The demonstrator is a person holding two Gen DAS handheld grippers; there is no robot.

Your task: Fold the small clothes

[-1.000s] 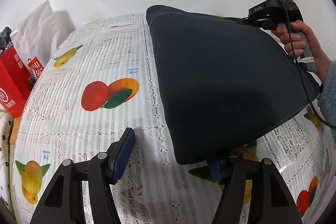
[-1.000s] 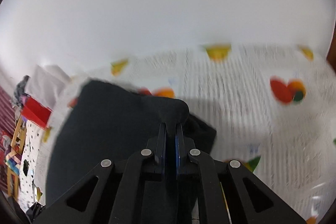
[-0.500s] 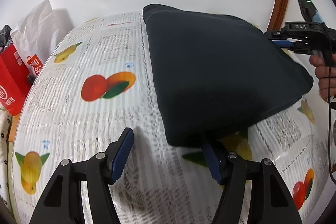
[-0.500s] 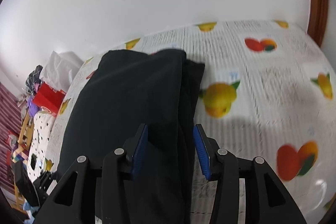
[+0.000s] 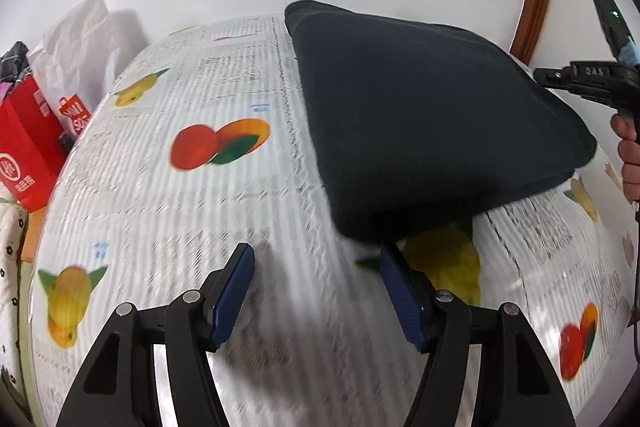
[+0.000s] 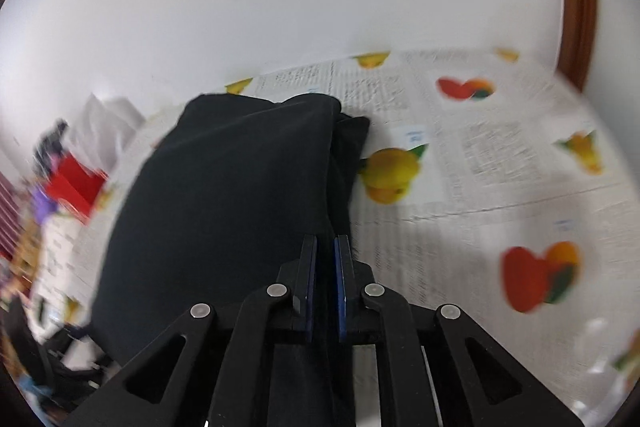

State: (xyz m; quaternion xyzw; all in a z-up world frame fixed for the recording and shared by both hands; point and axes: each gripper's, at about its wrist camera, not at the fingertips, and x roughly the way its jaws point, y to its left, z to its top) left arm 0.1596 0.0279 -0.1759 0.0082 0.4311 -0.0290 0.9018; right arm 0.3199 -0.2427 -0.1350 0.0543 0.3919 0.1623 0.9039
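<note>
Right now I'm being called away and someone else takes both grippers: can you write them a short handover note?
Left gripper: open, empty, hovering just short of the garment's near corner.
Right gripper: shut on the garment's edge.
Garment: dark, lying on the fruit-print tablecloth, doubled over with a layer showing underneath.
Done: at least one fold.
Left: any further folds, then release and smooth flat.

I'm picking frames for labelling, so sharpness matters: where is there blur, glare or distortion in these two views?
Left wrist view: strong fisheye bulge, tablecloth streaked by slight motion blur, dark garment fairly crisp, soft shadow under the left gripper. Right wrist view: heavier smear, worst at the left edge around the red bag; the right gripper stays sharp; faint glare low right.
</note>
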